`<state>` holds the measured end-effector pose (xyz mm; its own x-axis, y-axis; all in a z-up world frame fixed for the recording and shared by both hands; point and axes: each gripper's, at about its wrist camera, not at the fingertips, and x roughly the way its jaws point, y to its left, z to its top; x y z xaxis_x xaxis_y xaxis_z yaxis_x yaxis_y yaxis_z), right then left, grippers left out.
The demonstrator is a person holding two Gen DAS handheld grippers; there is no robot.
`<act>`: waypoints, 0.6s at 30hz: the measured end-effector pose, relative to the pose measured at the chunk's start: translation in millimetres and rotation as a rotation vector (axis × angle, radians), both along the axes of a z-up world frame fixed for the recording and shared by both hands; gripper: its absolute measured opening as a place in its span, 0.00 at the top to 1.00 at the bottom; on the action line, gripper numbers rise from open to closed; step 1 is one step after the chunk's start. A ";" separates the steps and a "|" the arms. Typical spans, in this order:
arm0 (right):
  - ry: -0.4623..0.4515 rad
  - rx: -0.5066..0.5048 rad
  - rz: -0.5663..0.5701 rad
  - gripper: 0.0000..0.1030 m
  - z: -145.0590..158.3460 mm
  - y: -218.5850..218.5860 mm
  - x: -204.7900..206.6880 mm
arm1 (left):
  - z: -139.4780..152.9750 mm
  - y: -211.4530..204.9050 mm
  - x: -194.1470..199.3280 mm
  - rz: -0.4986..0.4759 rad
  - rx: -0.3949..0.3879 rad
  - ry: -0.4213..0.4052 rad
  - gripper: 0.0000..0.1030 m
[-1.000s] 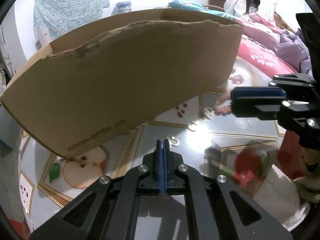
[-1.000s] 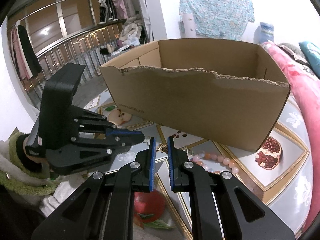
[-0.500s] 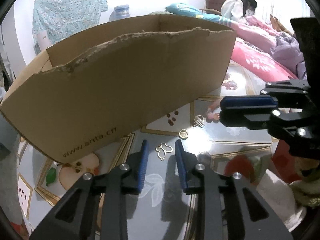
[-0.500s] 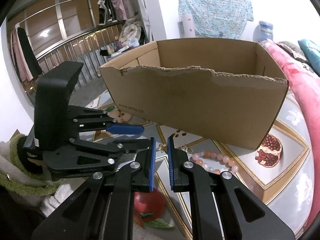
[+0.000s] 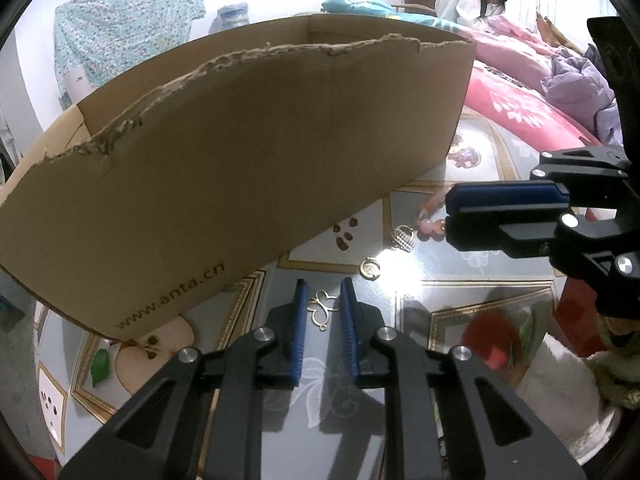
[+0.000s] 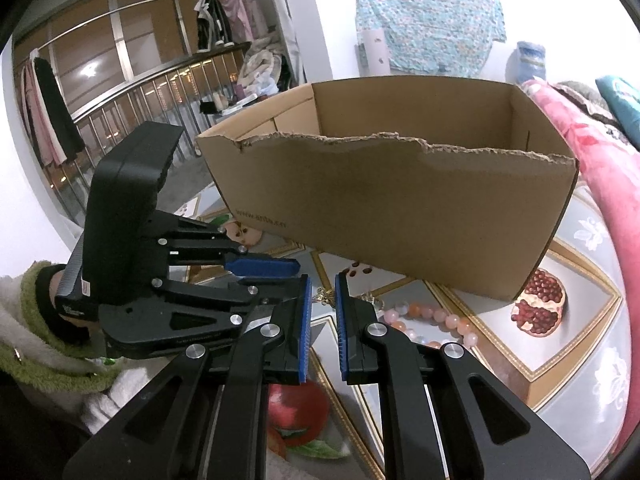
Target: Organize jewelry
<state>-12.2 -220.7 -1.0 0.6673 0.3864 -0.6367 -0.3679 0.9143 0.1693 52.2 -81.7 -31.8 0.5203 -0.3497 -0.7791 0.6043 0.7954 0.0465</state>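
L gripper (image 5: pixel 324 306) is low over the worktop (image 5: pixel 460 300), fingers (image 5: pixel 298 320) part open w/ nothing held. The gold pendant (image 5: pixel 323 307) lies flat on the worktop right betw. the two tips, a bit fwd of the pad middles. Its long axis runs roughly along the fingers, so the narrow width sits across the gap; closing should catch it, but it's thin and flat and could slip under the pads.

R gripper (image 6: pixel 322 312) is also part open, gap narrow, empty. A small gold charm (image 6: pixel 325 295) shows just past its tips; can't tell if it's touching.

Other pieces nearby: gold ring (image 5: pixel 370 269) and a silver basket charm (image 5: pixel 402 237) ahead-right of the L gripper, pink bead bracelet (image 6: pixel 432 316) just right of the R one. Cardboard box (image 5: pixel 240 168), open top w/ torn rim, stands directly behind everything, close to both.

L gripper is the nearer one for the pendant; likely step is pinch, lift, carry fwd over the box rim.
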 end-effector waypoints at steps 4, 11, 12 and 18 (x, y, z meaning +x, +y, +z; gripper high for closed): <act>-0.001 -0.001 -0.001 0.91 0.5 0.4 0.3 | -0.4 0.5 -1.5 0.004 -0.002 -0.001 0.85; -0.006 -0.006 0.000 0.91 2.1 1.2 0.0 | 0.4 3.4 -1.2 0.009 -0.004 -0.001 0.99; -0.007 -0.007 -0.001 0.91 2.6 1.5 -0.3 | 1.1 4.5 -1.7 0.011 -0.009 0.003 0.99; -0.009 -0.009 0.000 0.91 3.3 2.8 -1.2 | 10.7 12.7 -7.3 0.017 -0.059 0.003 0.94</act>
